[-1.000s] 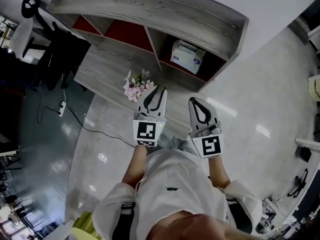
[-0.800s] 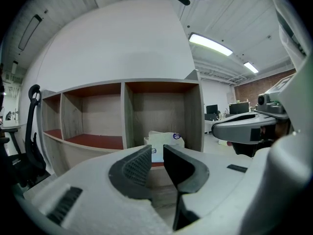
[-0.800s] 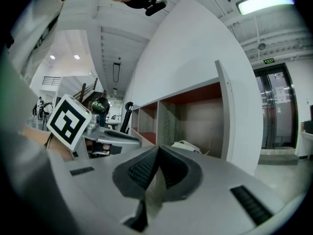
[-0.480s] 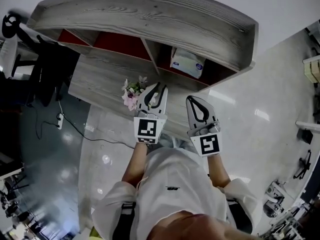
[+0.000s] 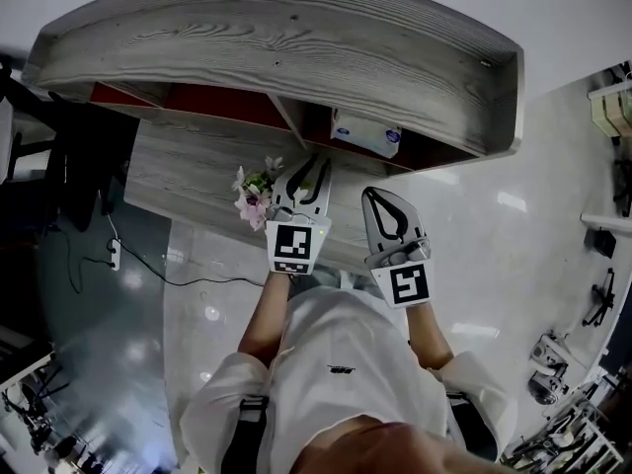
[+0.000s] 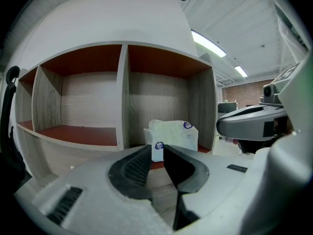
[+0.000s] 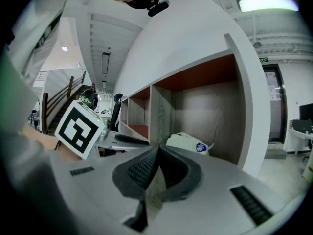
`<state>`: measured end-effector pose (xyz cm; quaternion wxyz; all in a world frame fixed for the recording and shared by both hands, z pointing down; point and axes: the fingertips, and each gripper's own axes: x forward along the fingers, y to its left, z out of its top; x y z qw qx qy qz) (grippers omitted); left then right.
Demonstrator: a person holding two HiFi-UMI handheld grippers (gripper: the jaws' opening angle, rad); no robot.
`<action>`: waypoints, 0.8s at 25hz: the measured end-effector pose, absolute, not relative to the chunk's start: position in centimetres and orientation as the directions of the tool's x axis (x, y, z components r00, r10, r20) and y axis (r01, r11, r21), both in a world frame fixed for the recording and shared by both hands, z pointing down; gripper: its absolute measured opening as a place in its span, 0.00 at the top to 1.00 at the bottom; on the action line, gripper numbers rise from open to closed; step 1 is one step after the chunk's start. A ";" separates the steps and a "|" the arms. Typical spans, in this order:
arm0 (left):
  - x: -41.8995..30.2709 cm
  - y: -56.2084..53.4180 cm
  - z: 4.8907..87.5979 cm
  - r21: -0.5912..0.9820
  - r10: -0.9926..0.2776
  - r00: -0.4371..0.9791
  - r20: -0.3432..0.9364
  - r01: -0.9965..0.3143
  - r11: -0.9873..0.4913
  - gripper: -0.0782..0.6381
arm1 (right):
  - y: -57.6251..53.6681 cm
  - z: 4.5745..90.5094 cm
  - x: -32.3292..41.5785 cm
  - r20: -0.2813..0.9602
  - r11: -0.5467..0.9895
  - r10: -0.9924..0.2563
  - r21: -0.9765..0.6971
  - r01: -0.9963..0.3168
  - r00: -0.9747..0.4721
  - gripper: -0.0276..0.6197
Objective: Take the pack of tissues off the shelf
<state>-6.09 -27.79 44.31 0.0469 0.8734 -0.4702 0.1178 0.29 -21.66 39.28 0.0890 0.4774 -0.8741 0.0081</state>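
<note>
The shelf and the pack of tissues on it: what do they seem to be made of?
The shelf looks like grey wood-grain board, matte, probably laminate: streaky grain runs over its top and dividers, and the compartment floors are plain dark red. The pack of tissues seems wrapped in thin, soft plastic film, pale with round blue labels; its creased, pinched corners suggest so.

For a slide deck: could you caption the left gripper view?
Left gripper, jaws slightly apart and empty, aimed at the tissue pack in the shelf's rightmost compartment.
</note>
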 end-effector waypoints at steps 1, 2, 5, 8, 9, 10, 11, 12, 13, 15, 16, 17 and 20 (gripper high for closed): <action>-6.0 -28.1 44.5 -0.028 -0.807 0.535 0.252 -0.829 -0.558 0.76 | -21.9 39.4 0.3 0.166 0.539 -0.836 0.068 -0.840 -0.523 0.92; -5.9 -28.3 44.7 -0.027 -0.803 0.539 0.254 -0.826 -0.562 0.76 | -22.1 39.6 0.3 0.173 0.535 -0.838 0.067 -0.842 -0.518 0.92; -5.7 -29.1 45.2 -0.022 -0.796 0.548 0.258 -0.820 -0.572 0.76 | -22.6 39.9 0.4 0.185 0.526 -0.842 0.074 -0.847 -0.507 0.92; -5.5 -29.8 45.5 -0.018 -0.790 0.556 0.258 -0.815 -0.579 0.76 | -23.0 40.2 0.5 0.189 0.515 -0.848 0.068 -0.855 -0.496 0.92; -5.4 -30.0 45.6 -0.017 -0.789 0.558 0.259 -0.814 -0.581 0.76 | -23.1 40.3 0.6 0.191 0.513 -0.849 0.069 -0.856 -0.493 0.92; -5.3 -30.2 45.7 -0.016 -0.787 0.560 0.259 -0.812 -0.583 0.76 | -23.2 40.3 0.6 0.192 0.512 -0.849 0.070 -0.856 -0.492 0.92; -5.2 -30.4 45.9 -0.014 -0.786 0.561 0.259 -0.812 -0.584 0.76 | -23.3 40.4 0.6 0.192 0.510 -0.850 0.071 -0.857 -0.490 0.92; -5.1 -30.6 46.0 -0.013 -0.785 0.563 0.259 -0.811 -0.585 0.76 | -23.3 40.4 0.7 0.191 0.509 -0.851 0.071 -0.858 -0.489 0.92; -5.0 -30.8 46.1 -0.012 -0.784 0.563 0.259 -0.810 -0.586 0.76 | -23.4 40.5 0.7 0.191 0.507 -0.852 0.070 -0.859 -0.487 0.92; -4.8 -31.2 46.3 -0.011 -0.783 0.565 0.260 -0.809 -0.588 0.76 | -23.5 40.7 0.9 0.197 0.502 -0.854 0.066 -0.863 -0.482 0.92; -4.7 -31.3 46.4 -0.010 -0.782 0.566 0.261 -0.808 -0.588 0.76 | -23.5 40.9 1.0 0.202 0.499 -0.855 0.063 -0.865 -0.478 0.92; -4.6 -31.5 46.4 -0.010 -0.781 0.566 0.262 -0.808 -0.589 0.76 | -23.6 41.0 1.2 0.207 0.496 -0.856 0.062 -0.866 -0.475 0.92; -4.4 -31.9 46.6 -0.009 -0.781 0.566 0.265 -0.808 -0.589 0.76 | -23.8 41.2 1.5 0.212 0.488 -0.859 0.062 -0.870 -0.467 0.92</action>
